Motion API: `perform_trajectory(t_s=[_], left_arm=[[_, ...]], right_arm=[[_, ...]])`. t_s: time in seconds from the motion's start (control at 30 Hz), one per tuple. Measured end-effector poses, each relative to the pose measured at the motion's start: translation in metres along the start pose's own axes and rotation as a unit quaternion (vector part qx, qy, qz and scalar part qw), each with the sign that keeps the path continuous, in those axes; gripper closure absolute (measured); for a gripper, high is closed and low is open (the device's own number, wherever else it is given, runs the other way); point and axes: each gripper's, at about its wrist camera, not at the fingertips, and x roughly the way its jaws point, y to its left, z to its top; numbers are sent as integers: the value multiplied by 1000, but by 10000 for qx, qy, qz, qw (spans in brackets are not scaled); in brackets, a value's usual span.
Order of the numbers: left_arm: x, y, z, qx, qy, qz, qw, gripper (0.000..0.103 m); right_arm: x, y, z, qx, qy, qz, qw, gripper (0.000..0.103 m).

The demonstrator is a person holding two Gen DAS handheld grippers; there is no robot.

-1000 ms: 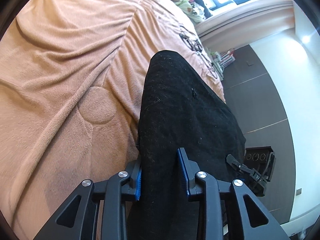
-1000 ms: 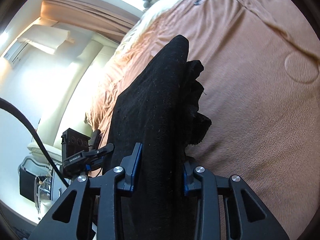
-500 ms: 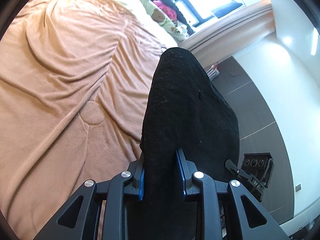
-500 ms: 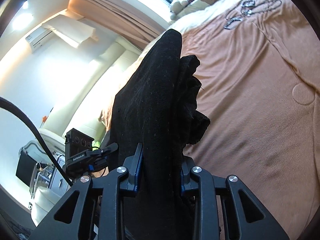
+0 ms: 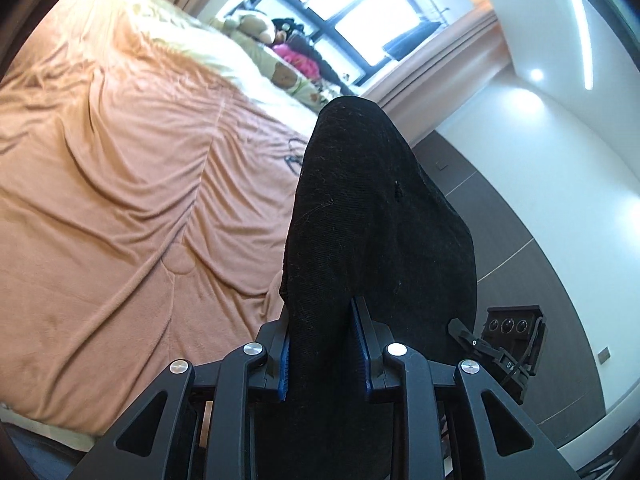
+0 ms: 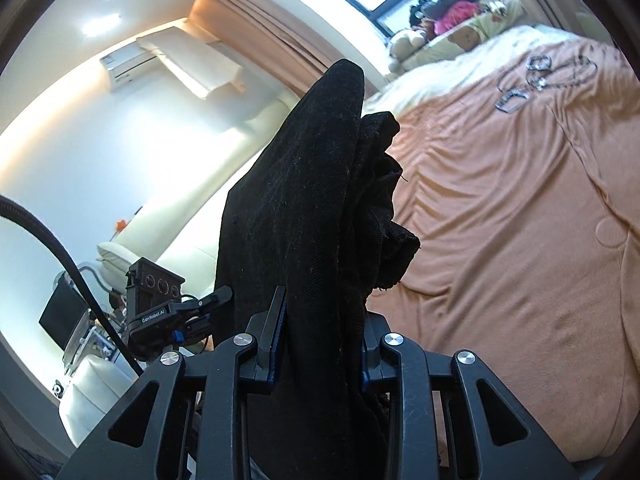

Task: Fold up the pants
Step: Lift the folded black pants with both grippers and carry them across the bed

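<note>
Both tools are up off the bed now, and each has a good bite of black cloth — the left tool (image 5: 324, 354) is clamped narrow on a fold of the pants (image 5: 372, 232), blue pads pressed into the fabric on either side, and the right tool (image 6: 318, 350) is pinched just as tight on its own bunch of the same pants (image 6: 304, 208). So the garment hangs in the air between the two, held at two points above the near edge of the bed (image 5: 120, 184), with the peach blanket spread bare beneath. Why hold it like this? By my reading, two high grips let the cloth drop straight and shake out its creases before it is laid flat for folding. On the right side the fabric looks thicker and ragged at the edge, several layers caught together, so that end may need squaring up. Far across the blanket, some small dark straps or cords (image 6: 536, 80) lie near the pillows, well apart from the landing spot. The fold itself is not yet begun — the pants need setting down first.
</note>
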Motion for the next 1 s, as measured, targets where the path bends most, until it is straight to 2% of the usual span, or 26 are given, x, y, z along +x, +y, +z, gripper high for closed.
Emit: perform_trajectory(t_s=[0.23,0.37,0.6,1.0], left_arm=[[-50,-33,-4,186,-260,163,9994,76],[-80,-40,-6,334,-476,111,9982,76],[-121,-34,-3,403,-791,88,9960,76],[-180,-6,13,412,-1254,100,9912,77]], right_arm=[[-14,28,2,-213,-29,131,9997,77],[-16,42,1,-330,-56,197,9992,78],[-6,59,0,-511,-77,349,9981,78],[48,78,9,-745,73,576,9955,78]])
